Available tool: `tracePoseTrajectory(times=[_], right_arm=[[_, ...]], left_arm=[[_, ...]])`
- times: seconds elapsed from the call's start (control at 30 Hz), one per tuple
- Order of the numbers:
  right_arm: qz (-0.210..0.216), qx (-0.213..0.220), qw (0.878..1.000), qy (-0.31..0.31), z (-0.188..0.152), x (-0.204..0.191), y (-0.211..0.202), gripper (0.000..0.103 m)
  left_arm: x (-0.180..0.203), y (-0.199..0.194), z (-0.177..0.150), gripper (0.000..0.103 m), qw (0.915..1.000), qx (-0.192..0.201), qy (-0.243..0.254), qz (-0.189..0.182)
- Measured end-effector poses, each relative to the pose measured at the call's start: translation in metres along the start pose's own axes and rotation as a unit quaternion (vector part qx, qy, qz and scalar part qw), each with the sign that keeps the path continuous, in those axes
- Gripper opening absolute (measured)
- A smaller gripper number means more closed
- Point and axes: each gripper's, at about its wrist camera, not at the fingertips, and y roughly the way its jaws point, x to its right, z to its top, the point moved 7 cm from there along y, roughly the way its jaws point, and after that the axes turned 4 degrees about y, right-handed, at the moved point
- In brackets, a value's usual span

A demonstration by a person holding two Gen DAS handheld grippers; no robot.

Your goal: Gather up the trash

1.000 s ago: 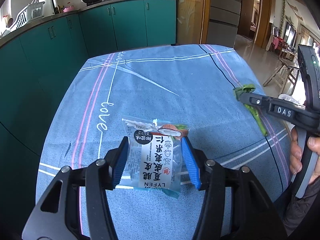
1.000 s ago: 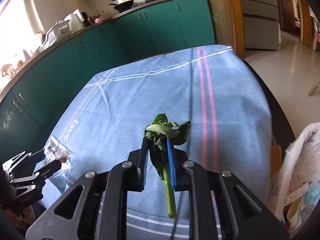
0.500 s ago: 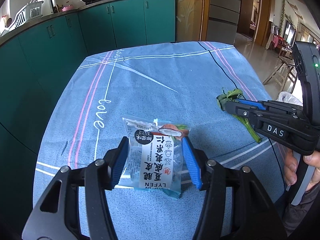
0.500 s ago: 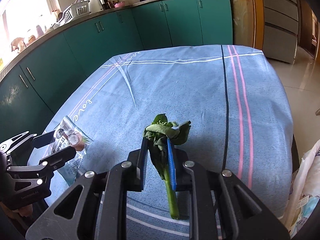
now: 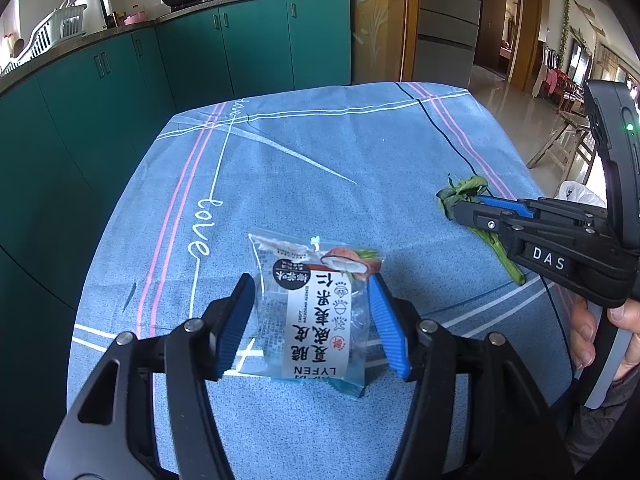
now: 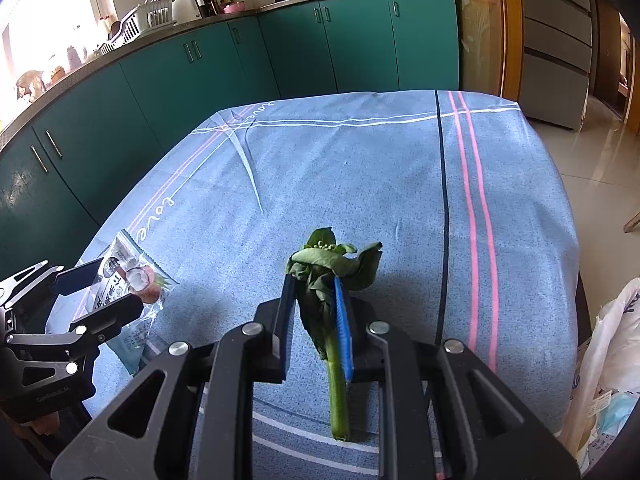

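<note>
A clear snack wrapper point(image 5: 316, 312) with a white printed label lies flat on the blue tablecloth point(image 5: 320, 168). My left gripper point(image 5: 311, 280) straddles it. Its jaws are opening, and the blue pads point(image 5: 236, 324) stand just off the wrapper's sides. My right gripper point(image 6: 314, 282) is shut on a wilted green vegetable stalk point(image 6: 320, 264). The leaves stick out past the tips and the stem hangs back under the jaws, just above the cloth. The left wrist view has that gripper point(image 5: 460, 208) and its stalk point(image 5: 460, 190) at the right, with a hand on the handle. The right wrist view has the wrapper point(image 6: 128, 280) at the far left.
A white plastic bag point(image 6: 612, 340) hangs beside the table's right edge. Teal kitchen cabinets point(image 6: 280, 52) run behind and to the left of the table, with pots on the counter. Tiled floor lies past the right edge.
The right gripper, still holding the stalk, has swung in over the table towards the wrapper and rolled a little. The left jaws have widened slightly around the wrapper.
</note>
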Motion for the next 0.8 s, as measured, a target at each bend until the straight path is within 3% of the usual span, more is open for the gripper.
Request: tracePoseTrajectory(times=[0.8], right_arm=[[-0.006,-0.002,1.0,-0.004,-0.0019,-0.0003,0.0018,0.02]], left_arm=[[-0.0007,0.0024,-0.0022,0.062,1.0,-0.004,-0.002,-0.003]])
